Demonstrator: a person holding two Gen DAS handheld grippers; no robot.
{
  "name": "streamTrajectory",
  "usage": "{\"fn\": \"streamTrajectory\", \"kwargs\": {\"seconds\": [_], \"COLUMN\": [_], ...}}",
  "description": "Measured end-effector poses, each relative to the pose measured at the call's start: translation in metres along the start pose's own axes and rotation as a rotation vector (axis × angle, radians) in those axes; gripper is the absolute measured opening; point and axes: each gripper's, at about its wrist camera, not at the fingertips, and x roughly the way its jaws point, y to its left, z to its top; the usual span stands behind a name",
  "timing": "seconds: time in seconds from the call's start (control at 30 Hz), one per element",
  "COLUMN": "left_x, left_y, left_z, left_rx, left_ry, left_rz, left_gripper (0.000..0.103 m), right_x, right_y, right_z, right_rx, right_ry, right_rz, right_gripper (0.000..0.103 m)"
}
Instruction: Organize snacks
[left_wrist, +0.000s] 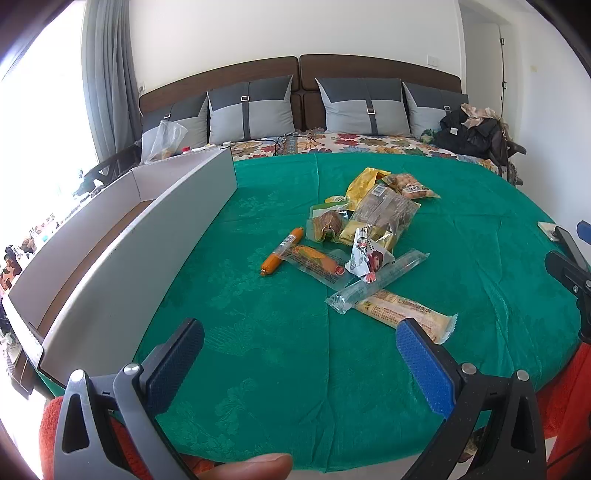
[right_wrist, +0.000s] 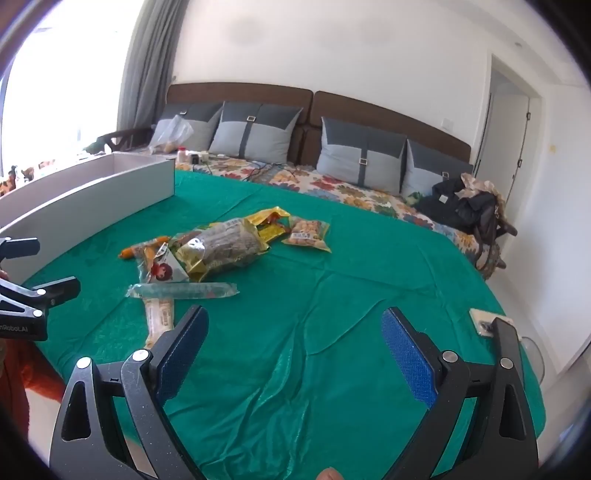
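Observation:
A pile of wrapped snacks (left_wrist: 373, 221) lies on the green cloth (left_wrist: 280, 332) in the middle of the bed. An orange sausage (left_wrist: 282, 251) lies at the pile's left, and a long cream bar (left_wrist: 402, 308) at its near end. A long white open box (left_wrist: 122, 243) stands along the cloth's left side. My left gripper (left_wrist: 299, 336) hovers open before the pile, holding nothing. In the right wrist view the pile (right_wrist: 221, 243) and box (right_wrist: 88, 192) lie ahead to the left. My right gripper (right_wrist: 295, 325) is open over bare green cloth (right_wrist: 332, 295), empty.
Grey pillows (left_wrist: 251, 110) lean on a brown headboard (left_wrist: 221, 77) above a floral sheet (left_wrist: 369, 142). Dark clothes (left_wrist: 469, 133) are heaped at the bed's far right, a plastic bag (left_wrist: 166, 136) at far left. A small card (right_wrist: 487, 323) lies near the cloth's right edge. A thumb (left_wrist: 251, 469) shows below.

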Motion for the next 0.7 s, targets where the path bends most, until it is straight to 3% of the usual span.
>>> {"fn": "streamTrajectory", "kwargs": {"seconds": [0.7], "left_x": [0.0079], "left_y": [0.0058], "left_z": [-0.0030], "left_rx": [-0.012], "left_ry": [0.015], "left_rz": [0.012], "left_gripper": [0.103], "right_x": [0.0036], "right_y": [0.0095], "right_z": [-0.0040], "right_rx": [-0.014], "right_ry": [0.013], "right_rz": [0.027], "right_gripper": [0.096]}}
